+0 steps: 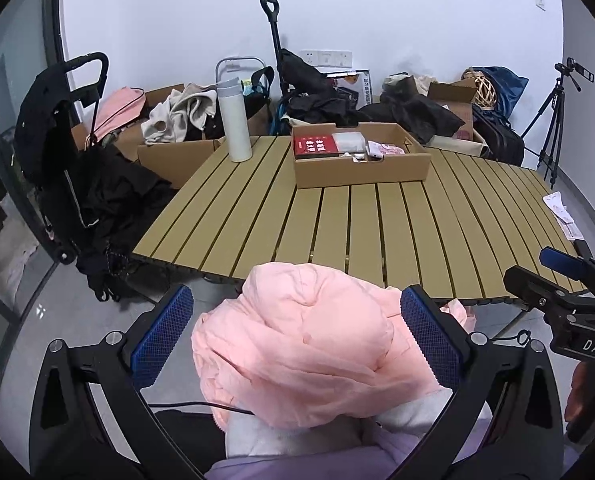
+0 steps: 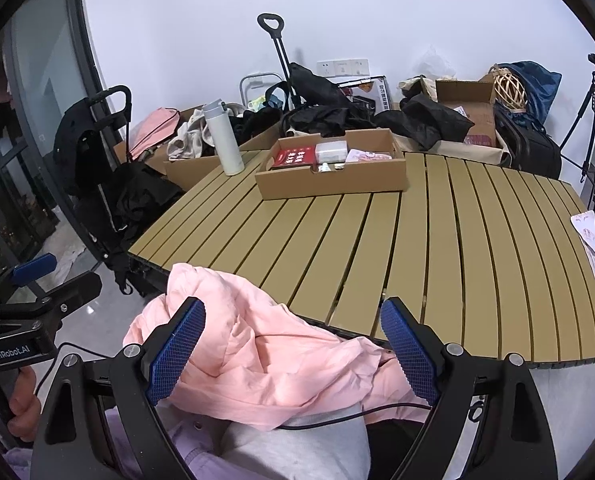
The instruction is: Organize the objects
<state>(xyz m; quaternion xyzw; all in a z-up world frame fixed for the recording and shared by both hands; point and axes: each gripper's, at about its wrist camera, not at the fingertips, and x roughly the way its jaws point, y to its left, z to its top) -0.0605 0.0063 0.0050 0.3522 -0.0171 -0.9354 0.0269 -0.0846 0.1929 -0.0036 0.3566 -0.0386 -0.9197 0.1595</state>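
We judged the tidying barely begun: the pink jacket (image 1: pixel 297 344) lay bunched on our lap just beside the desk (image 1: pixel 377 224), between the wide-open left hand-held gripper (image 1: pixel 297 340); the right hand-held gripper (image 2: pixel 293 348) was open too, holding nothing.

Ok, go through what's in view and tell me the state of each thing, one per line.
left gripper: open, fingers either side of the jacket
right gripper: open, over the jacket
pink jacket: crumpled, at the table's near edge
cardboard box: open, holding packets
white bottle: upright, capped
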